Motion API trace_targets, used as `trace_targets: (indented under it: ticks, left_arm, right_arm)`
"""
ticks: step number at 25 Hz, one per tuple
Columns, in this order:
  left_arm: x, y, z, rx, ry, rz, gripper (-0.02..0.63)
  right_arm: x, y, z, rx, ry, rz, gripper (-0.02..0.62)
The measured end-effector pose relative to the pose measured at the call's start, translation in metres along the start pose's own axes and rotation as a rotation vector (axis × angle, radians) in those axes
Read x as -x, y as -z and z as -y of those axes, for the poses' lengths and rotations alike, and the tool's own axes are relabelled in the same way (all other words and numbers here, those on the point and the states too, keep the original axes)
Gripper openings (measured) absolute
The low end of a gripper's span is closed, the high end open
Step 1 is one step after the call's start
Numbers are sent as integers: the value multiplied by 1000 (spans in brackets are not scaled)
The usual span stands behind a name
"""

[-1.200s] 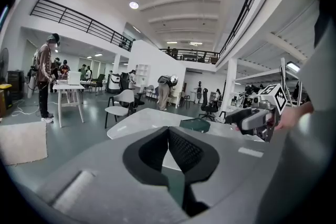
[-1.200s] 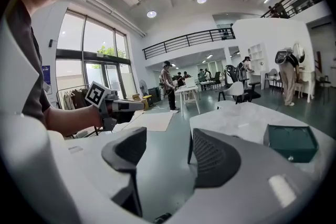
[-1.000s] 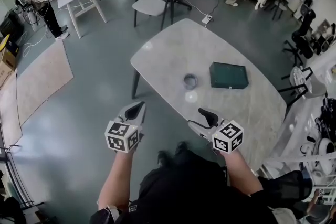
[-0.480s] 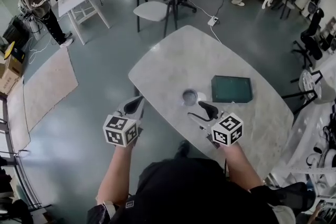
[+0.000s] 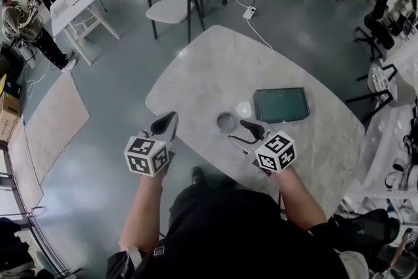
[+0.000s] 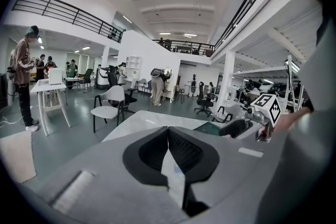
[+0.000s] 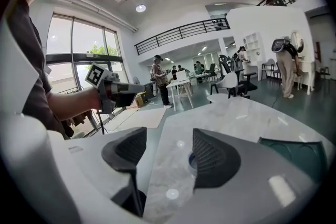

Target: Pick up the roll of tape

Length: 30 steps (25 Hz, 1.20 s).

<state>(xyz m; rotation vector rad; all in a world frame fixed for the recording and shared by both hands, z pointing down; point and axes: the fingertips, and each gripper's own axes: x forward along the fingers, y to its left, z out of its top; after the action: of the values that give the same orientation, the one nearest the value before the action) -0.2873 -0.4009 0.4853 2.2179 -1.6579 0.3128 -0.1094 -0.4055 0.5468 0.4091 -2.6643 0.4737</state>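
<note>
A small grey roll of tape (image 5: pixel 226 121) lies flat on the pale marble table (image 5: pixel 215 68), near its front edge. My right gripper (image 5: pixel 244 134) stands open just right of and in front of the roll, not touching it. In the right gripper view the right gripper (image 7: pixel 165 139) has its jaws wide apart over the tabletop, and the tape (image 7: pixel 191 161) peeks out beside the right finger. My left gripper (image 5: pixel 164 123) hangs off the table's left edge, over the floor. Seen from its own camera, the left gripper (image 6: pixel 168 131) is shut with nothing held.
A dark green flat board (image 5: pixel 281 104) lies on the table right of the tape. A white chair (image 5: pixel 176 3) stands beyond the table's far end. A white desk (image 5: pixel 72 0) with people by it is far left. Office chairs line the right side.
The table has drawn closer. My right gripper has moved forward over the table edge to just beside the tape. The left gripper stays shut off the left edge.
</note>
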Motion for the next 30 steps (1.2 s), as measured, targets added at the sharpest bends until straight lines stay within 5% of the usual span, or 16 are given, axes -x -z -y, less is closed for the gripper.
trace_targets:
  ticks: [21,30]
  left_arm:
    - [-54,78,-11,80,151,-137,11]
    - [-36,79,-32,77,120,-130,11]
  right_arm:
    - [-119,96,38,9,-48,-385,268]
    - [-154,134,47,87,-6,-516,258]
